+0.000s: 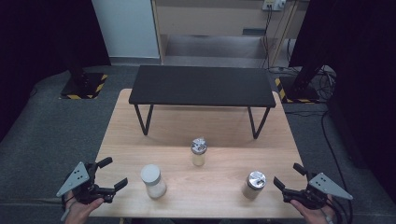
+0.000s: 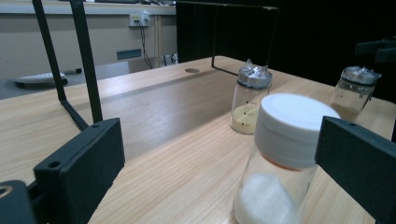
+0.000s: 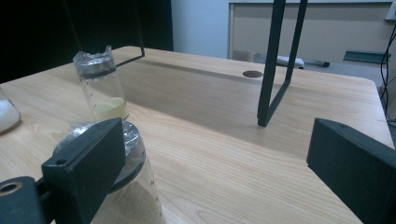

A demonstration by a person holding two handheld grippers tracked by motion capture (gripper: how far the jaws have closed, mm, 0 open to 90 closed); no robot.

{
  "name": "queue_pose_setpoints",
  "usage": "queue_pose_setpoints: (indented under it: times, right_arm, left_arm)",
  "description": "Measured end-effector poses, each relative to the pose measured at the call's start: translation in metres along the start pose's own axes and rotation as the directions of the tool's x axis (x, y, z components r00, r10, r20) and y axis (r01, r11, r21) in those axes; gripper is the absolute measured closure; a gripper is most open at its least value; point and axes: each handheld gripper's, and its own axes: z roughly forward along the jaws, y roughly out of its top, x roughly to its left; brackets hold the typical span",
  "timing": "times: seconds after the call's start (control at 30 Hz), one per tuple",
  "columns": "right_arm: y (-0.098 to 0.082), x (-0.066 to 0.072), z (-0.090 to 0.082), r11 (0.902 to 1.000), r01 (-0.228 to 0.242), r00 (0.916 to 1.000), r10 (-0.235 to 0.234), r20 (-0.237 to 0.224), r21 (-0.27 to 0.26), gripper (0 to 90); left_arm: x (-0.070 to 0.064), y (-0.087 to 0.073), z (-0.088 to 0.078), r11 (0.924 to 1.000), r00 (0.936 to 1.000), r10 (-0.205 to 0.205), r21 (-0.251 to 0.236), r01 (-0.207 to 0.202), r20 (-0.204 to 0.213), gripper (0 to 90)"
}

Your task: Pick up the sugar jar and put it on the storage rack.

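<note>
White-lidded jar [image 2: 285,154] of white powder, upright, between open jaws

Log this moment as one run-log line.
left gripper: open, beside white-lidded jar | right gripper: open, beside foil-capped jar | middle jar: untouched | nothing held

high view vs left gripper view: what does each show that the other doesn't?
High view alone: both hands with open grippers, left gripper and right gripper, the whole black shelf top, and grey floor.
Left gripper view alone: the wall socket from table level, powder levels seen side-on.
Both: the white-capped jar, two foil-topped jars, middle and far, and the wooden table.
</note>
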Motion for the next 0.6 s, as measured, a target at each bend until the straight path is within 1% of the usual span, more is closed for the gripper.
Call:
queue_pose_setpoints:
  times: [0.13,0.23,0.27,0.3,0.5,0.53,0.6]
  right_arm:
    - [0.000,0.001,-0.001,1.0000,0.004,1.0000,-0.004,0.001,-0.003,5.4]
    - [0.000,0.001,-0.001,1.0000,0.001,1.0000,-0.001,0.003,-0.007,5.4]
    - [0.000,0.001,-0.001,1.0000,0.000,1.0000,0.000,0.004,-0.007,5.4]
    - [0.000,0.001,-0.001,1.0000,0.000,1.0000,0.000,0.004,-0.007,5.4]
    - [0.000,0.001,-0.002,0.9999,-0.002,1.0000,0.002,0.004,-0.011,5.4]
    - [0.000,0.001,-0.002,0.9999,-0.002,1.0000,0.002,0.005,-0.011,5.4]
    - [0.000,0.001,-0.002,0.9999,-0.002,1.0000,0.002,0.005,-0.012,5.4]
  left_arm:
    - [0.000,0.006,-0.004,0.9999,1.0000,0.007,0.009,-0.008,0.007,0.3]
    - [-0.001,0.009,-0.010,0.9999,0.9999,0.008,0.011,-0.008,0.010,0.1]
    - [0.000,0.013,-0.014,0.9997,0.9999,0.012,0.021,-0.012,0.010,0.0]
    - [0.000,0.013,-0.014,0.9997,0.9999,0.012,0.021,-0.012,0.010,0.0]
    - [0.005,0.027,-0.024,0.9991,0.9995,0.030,0.031,-0.031,0.007,0.0]
    - [0.007,0.032,-0.026,0.9990,0.9994,0.033,0.030,-0.034,0.008,0.0]
    - [0.008,0.035,-0.027,0.9990,0.9994,0.034,0.030,-0.034,0.009,0.0]
